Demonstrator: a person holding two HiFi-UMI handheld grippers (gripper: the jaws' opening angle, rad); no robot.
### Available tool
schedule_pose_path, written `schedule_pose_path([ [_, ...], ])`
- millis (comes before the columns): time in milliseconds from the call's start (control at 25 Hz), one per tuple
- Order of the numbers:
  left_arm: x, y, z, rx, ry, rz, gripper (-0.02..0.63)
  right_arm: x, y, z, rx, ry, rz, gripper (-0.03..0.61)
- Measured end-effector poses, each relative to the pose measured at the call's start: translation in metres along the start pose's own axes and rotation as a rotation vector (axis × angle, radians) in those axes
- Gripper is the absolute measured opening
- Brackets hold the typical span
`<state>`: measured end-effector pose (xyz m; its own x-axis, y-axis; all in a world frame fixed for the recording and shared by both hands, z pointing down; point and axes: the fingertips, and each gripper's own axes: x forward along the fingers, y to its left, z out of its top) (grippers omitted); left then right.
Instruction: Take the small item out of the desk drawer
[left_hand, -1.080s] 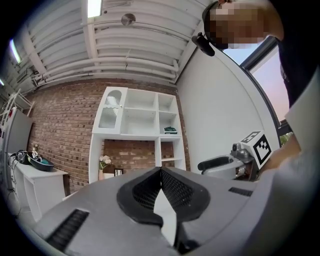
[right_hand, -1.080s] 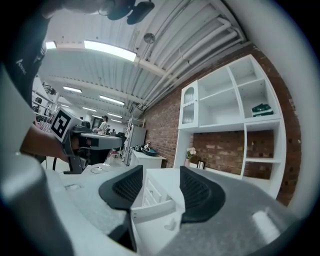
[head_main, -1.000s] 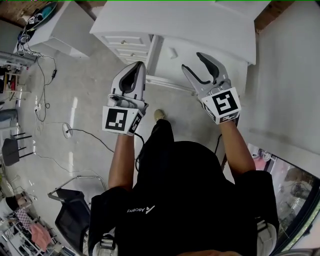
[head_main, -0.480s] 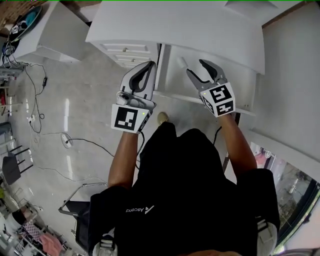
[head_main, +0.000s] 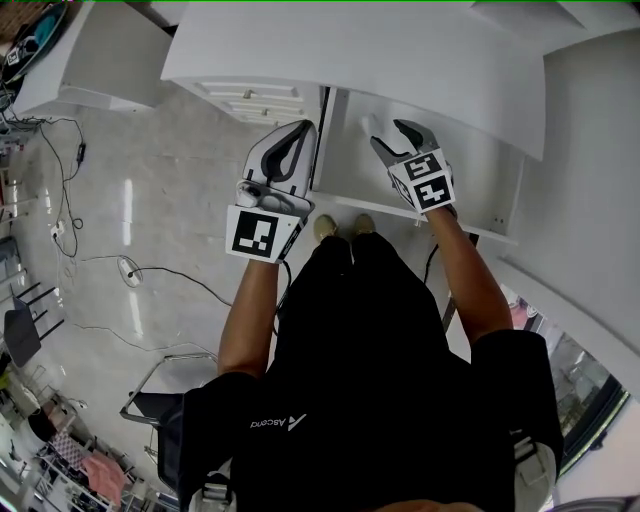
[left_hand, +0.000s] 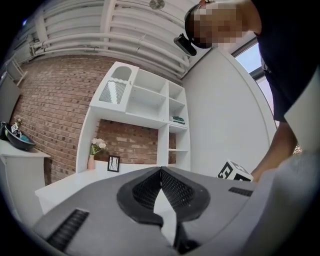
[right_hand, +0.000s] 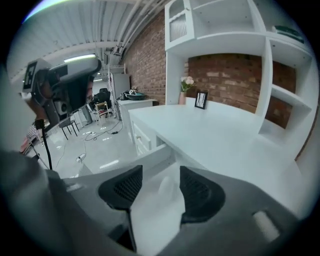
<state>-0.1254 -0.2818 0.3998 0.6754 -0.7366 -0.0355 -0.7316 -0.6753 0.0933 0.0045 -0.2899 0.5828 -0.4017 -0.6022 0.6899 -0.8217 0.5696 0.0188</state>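
Reaching deeper into the desk drawer (head_main: 345, 160), the right gripper (head_main: 388, 133) is held wide, the small white item (right_hand: 165, 187) framed between its jaws, ungrasped; the left gripper (head_main: 300, 130) is closed, empty.

The open drawer (head_main: 348, 165) juts toward the near side from under the desk (head_main: 420, 60), with a bank of closed drawers (head_main: 250, 100) at its left. The small item (right_hand: 168, 189) lies in its far part, seemingly between the right gripper's (head_main: 388, 135) jaws. The left gripper (head_main: 302, 130) hangs beside the drawer's left edge.
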Motion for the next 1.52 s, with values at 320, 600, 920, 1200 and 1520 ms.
schedule_pose_path([
  [320,0.02,0.02,-0.033,-0.018,0.063,0.017,-0.002,0.065,-0.011,-0.046,0.033,0.161,0.033,0.232],
  [600,0.028,0.035,-0.041,-0.034,0.071,0.026,-0.002,0.103,-0.013,-0.077,0.054,0.274,0.047,0.233],
  [920,0.023,0.039,-0.057,-0.04,0.125,0.033,-0.002,0.12,-0.015,-0.09,0.073,0.308,0.037,0.227],
  [1200,0.015,0.039,-0.059,-0.034,0.142,0.029,-0.002,0.121,-0.013,-0.086,0.068,0.305,0.022,0.184],
  [1520,0.016,0.023,-0.048,-0.019,0.126,0.02,-0.002,0.075,-0.012,-0.039,0.073,0.123,0.027,0.179],
])
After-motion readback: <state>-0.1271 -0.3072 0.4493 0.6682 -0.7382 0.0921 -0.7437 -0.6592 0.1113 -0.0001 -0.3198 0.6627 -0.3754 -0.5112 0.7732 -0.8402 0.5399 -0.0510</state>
